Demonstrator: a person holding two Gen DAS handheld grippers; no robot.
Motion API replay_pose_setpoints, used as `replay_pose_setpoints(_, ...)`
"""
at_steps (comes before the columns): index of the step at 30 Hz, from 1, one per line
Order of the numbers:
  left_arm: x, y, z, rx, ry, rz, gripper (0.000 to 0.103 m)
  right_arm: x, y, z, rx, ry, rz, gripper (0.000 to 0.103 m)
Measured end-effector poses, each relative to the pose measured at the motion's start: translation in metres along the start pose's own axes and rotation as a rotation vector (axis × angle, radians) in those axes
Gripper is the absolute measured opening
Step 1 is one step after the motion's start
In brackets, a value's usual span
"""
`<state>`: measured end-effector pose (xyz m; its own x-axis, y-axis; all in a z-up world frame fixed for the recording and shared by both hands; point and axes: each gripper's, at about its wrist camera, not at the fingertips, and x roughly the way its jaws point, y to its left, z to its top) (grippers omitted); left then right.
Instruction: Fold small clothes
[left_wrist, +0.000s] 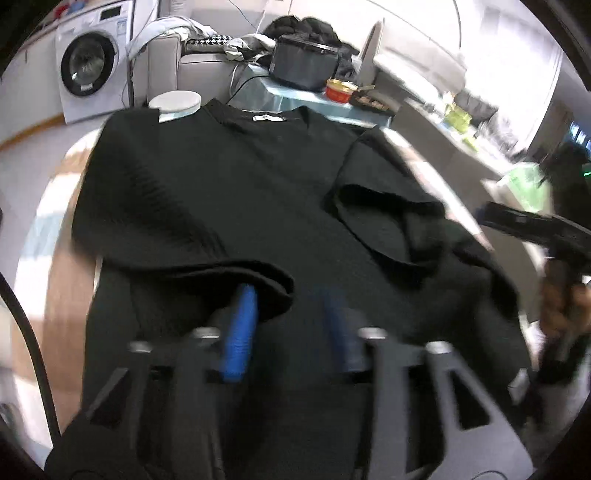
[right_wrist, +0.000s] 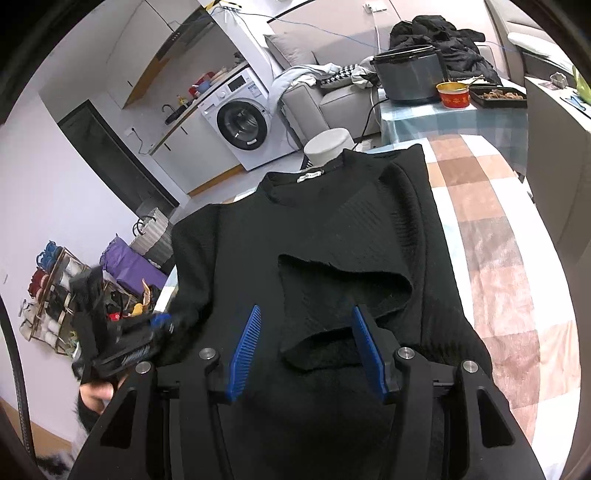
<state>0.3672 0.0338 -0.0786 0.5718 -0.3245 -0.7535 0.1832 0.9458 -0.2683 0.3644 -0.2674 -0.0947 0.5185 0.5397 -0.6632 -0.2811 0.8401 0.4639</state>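
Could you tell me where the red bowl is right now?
The red bowl sits on the checked side table beyond the black sweater, between the dark cooker pot and a black food tray.

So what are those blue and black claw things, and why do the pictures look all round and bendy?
Those claws are grabbing tools, one in each of a person's hands. Each has a tiny camera that looks along its two blue fingers, and its lens bends the picture round. One picture comes from the left gripper, the other from the right gripper. A black sweater lies spread on a checked cloth, with both sleeves folded in over its body. Both claws stand open above it and hold nothing. The left view is blurry. Behind are a washing machine, a sofa and a dark pot.
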Motion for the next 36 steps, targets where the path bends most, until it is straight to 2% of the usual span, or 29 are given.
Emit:
replay_pose_setpoints(2,-0.018,0.009,-0.008,-0.039,-0.052,-0.022,0.069,0.001,-0.001,0.001,0.006,0.0,-0.006,0.053)
replay_pose_setpoints(5,-0.041,0.033,-0.017,-0.119,-0.11,-0.031,0.07,0.005,0.001,0.0,0.013,0.006,-0.006,0.053)
replay_pose_setpoints(9,-0.057,0.088,-0.018,-0.289,-0.15,0.025,0.07,0.016,0.018,-0.001,-0.024,0.031,-0.012,0.053)
replay_pose_setpoints(13,-0.033,0.144,0.004,-0.424,-0.138,0.128,0.07,0.026,0.044,0.0,-0.069,0.053,-0.001,0.053)
replay_pose_setpoints(17,-0.004,0.183,0.018,-0.516,-0.103,0.191,0.069,0.026,0.064,-0.001,-0.113,0.052,0.011,0.053)
replay_pose_setpoints(18,0.002,0.19,0.02,-0.529,-0.102,0.186,0.068,0.025,0.067,-0.002,-0.118,0.05,0.012,0.053)
replay_pose_setpoints(19,0.006,0.198,0.022,-0.546,-0.096,0.175,0.066,0.024,0.068,-0.003,-0.12,0.049,0.01,0.053)
replay_pose_setpoints(20,0.009,0.202,0.023,-0.561,-0.098,0.155,0.054,0.023,0.068,-0.003,-0.119,0.051,0.007,0.053)
replay_pose_setpoints(21,0.011,0.203,0.023,-0.566,-0.106,0.129,0.034,0.021,0.066,-0.004,-0.117,0.051,0.005,0.053)
replay_pose_setpoints(22,0.015,0.201,0.023,-0.562,-0.116,0.103,0.023,0.02,0.065,-0.004,-0.114,0.049,0.002,0.053)
replay_pose_setpoints(23,0.019,0.199,0.027,-0.544,-0.126,0.081,0.003,0.019,0.063,-0.004,-0.11,0.048,-0.004,0.053)
replay_pose_setpoints(28,0.013,0.175,0.045,-0.492,-0.202,0.058,0.001,0.018,0.052,-0.004,-0.083,0.041,-0.008,0.053)
replay_pose_setpoints(31,0.003,0.142,0.07,-0.404,-0.227,0.02,0.001,0.019,0.043,-0.002,-0.059,0.041,-0.01,0.053)
replay_pose_setpoints(33,-0.003,0.115,0.083,-0.354,-0.231,-0.026,0.001,0.019,0.039,-0.001,-0.049,0.038,-0.015,0.053)
replay_pose_setpoints(36,0.009,0.064,0.106,-0.251,-0.209,-0.116,0.004,0.017,0.032,0.002,-0.037,0.03,-0.028,0.053)
